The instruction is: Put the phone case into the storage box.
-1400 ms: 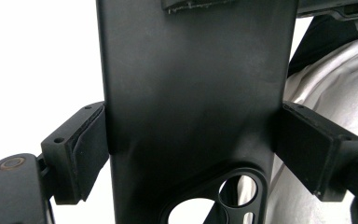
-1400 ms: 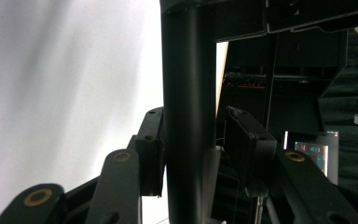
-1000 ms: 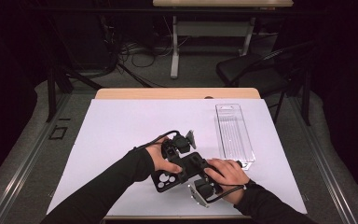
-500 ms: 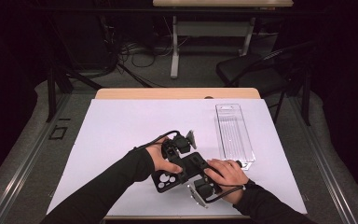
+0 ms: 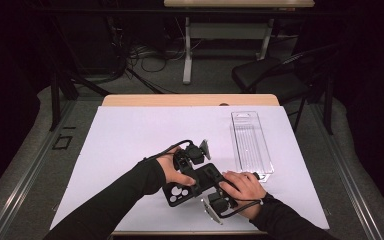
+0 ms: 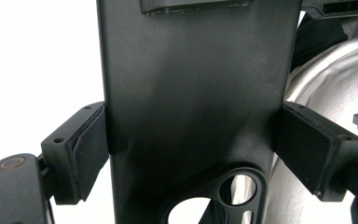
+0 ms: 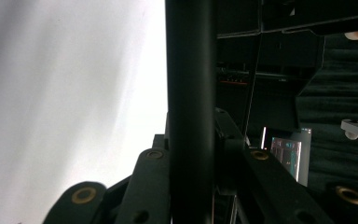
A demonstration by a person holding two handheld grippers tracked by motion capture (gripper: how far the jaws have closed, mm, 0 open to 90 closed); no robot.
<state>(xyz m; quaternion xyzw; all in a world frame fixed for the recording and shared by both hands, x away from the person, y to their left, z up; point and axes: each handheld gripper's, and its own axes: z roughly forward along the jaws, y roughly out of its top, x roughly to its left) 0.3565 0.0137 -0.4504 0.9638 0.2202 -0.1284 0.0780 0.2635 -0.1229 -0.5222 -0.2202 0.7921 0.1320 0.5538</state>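
High view: my left gripper (image 5: pixel 190 172) and right gripper (image 5: pixel 219 192) meet over the counter (image 5: pixel 130 135).
Phone case (image 6: pixel 191 107): clamped flat between my left jaws.
Right jaws: just closing on its edge (image 7: pixel 189 107).

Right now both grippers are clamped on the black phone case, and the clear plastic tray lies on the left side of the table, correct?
Not quite. The high view shows the clear plastic tray on the right side of the table, not the left. The rest holds: the left gripper and the right gripper are both clamped on the black phone case.
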